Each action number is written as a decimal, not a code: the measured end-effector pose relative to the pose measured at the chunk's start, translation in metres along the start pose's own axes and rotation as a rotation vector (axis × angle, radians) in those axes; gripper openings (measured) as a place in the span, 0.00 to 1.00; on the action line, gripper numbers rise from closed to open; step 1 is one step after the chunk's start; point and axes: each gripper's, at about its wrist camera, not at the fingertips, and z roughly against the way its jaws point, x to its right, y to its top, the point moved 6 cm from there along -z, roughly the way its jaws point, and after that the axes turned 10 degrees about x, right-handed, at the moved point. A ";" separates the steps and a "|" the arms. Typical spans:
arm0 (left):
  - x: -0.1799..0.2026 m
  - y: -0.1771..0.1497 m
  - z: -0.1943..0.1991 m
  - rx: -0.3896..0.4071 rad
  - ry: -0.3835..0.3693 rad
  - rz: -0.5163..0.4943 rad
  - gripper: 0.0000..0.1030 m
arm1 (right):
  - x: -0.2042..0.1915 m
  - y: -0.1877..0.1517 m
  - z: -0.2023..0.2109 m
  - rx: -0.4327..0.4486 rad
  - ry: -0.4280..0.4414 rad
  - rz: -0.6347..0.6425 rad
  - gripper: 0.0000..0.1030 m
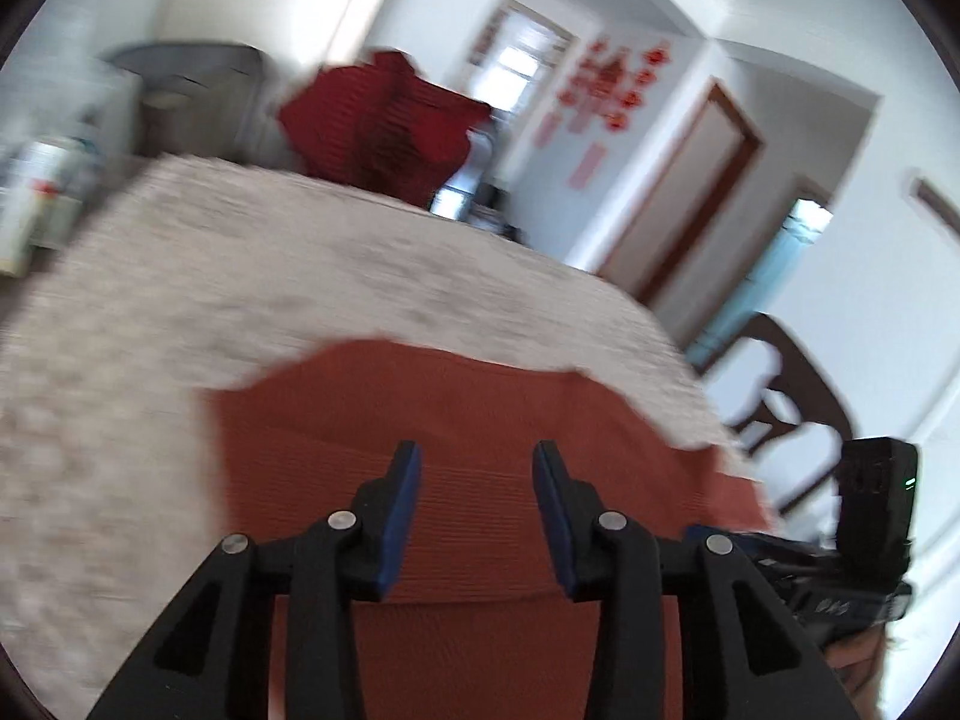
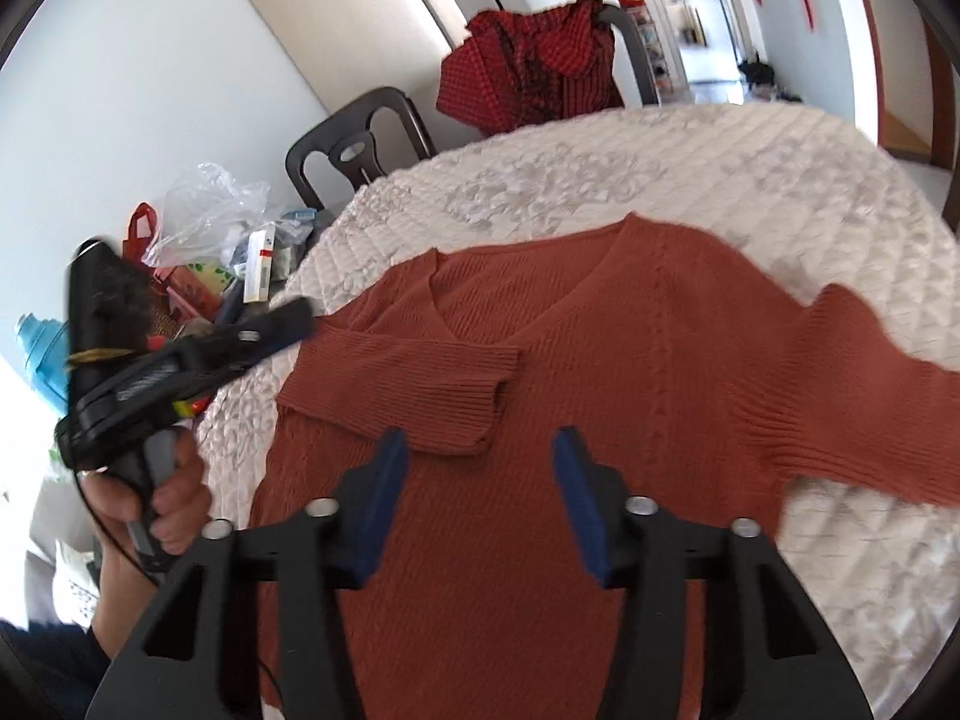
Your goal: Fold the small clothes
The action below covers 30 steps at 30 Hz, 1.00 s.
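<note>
A rust-orange knit V-neck sweater [image 2: 600, 360] lies flat on a white quilted table cover [image 2: 750, 180]. Its left sleeve [image 2: 408, 384] is folded across the chest; the right sleeve [image 2: 870, 396] stretches out to the right. My right gripper [image 2: 477, 450] is open and empty, hovering over the sweater's body. My left gripper [image 1: 477, 462] is open and empty above the sweater [image 1: 480, 420]; in the right wrist view it shows held in a hand at the table's left edge [image 2: 180, 360]. The left wrist view is motion-blurred.
A red checked garment [image 2: 528, 66] hangs on a chair back beyond the table; it also shows in the left wrist view [image 1: 384, 126]. A dark chair [image 2: 360, 144] stands at the left. Plastic bags and clutter [image 2: 222, 252] sit left of the table. Another chair [image 1: 792, 396] is at the right.
</note>
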 end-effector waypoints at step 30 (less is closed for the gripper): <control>-0.052 -0.035 -0.014 -0.101 0.131 -0.027 0.27 | 0.006 0.029 -0.065 -0.033 0.032 -0.018 0.03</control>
